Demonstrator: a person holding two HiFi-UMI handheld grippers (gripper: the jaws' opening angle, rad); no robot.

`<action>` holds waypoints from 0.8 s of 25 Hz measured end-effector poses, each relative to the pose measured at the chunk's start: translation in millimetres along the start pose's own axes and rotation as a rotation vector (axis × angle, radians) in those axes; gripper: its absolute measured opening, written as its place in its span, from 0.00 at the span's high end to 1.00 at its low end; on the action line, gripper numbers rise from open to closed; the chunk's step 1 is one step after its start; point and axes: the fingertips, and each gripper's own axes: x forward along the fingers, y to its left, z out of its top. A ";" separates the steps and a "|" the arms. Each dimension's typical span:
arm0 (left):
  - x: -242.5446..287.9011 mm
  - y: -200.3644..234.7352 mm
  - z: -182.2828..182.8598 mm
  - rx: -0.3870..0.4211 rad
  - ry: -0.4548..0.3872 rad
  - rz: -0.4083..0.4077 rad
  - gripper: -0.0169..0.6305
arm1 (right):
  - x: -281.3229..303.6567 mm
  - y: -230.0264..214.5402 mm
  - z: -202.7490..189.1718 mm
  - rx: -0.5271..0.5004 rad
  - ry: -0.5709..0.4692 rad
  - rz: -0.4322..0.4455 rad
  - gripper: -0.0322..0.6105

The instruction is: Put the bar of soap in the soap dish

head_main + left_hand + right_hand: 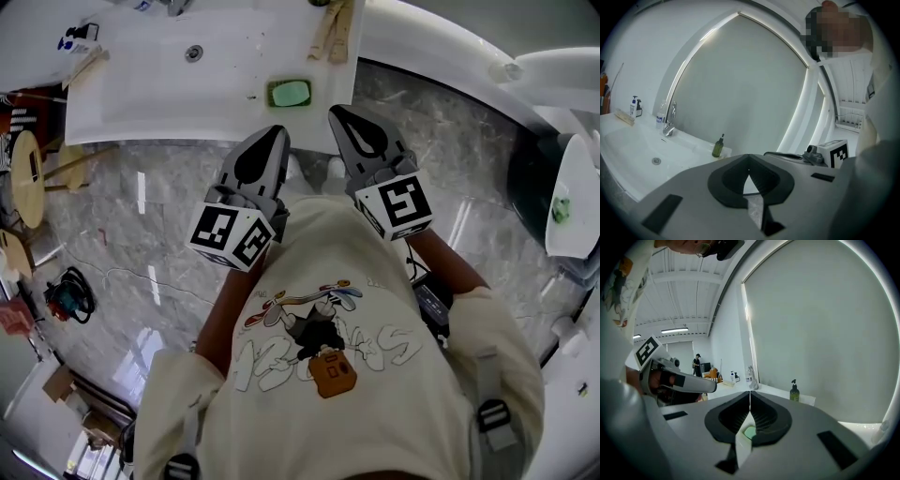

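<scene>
A grey marble floor (141,216) fills most of the head view, and along its top edge runs the white counter (141,103) with a shallow basin moulded into it, its drain (193,53) showing as a small round disc. Below that, close to the camera, is the person's cream printed shirt (328,356), and both tools are held in front of it, well back from the counter's edge. The left gripper (272,133) has its jaws pressed together with nothing between them, which its own view confirms: the dark pads meet in a closed seam. The right gripper (337,112) is likewise closed and empty, its pads meeting at the tip, with only a glimpse of green far below showing through the hollow behind them. A green pump bottle (718,146) stands at the back corner of the counter near the faucet (670,119). The soap dish (272,94), dark green at the rim, sits on the counter just right of the basin, and the pale green bar of soap (290,93) appears to lie inside it, apart from either gripper. Judging from this, the placing looks finished and the moment reads as the pull-back; the next move calls for no new grip, only keeping both tools clear of the dish so the bar is not knocked
</scene>
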 end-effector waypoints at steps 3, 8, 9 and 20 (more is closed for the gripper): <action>-4.0 -10.9 -0.8 0.022 -0.002 -0.015 0.96 | -6.6 4.7 3.2 0.000 -0.002 0.005 0.94; -8.3 -22.7 -1.2 0.073 -0.009 -0.024 0.96 | -14.3 17.8 10.8 -0.031 -0.023 0.051 0.94; -10.5 -25.1 -1.4 0.069 -0.010 -0.027 0.96 | -17.4 21.9 12.6 -0.034 -0.019 0.062 0.94; -19.6 -35.4 -1.3 0.057 -0.035 -0.068 0.96 | -25.4 52.0 19.8 -0.093 0.005 0.115 0.94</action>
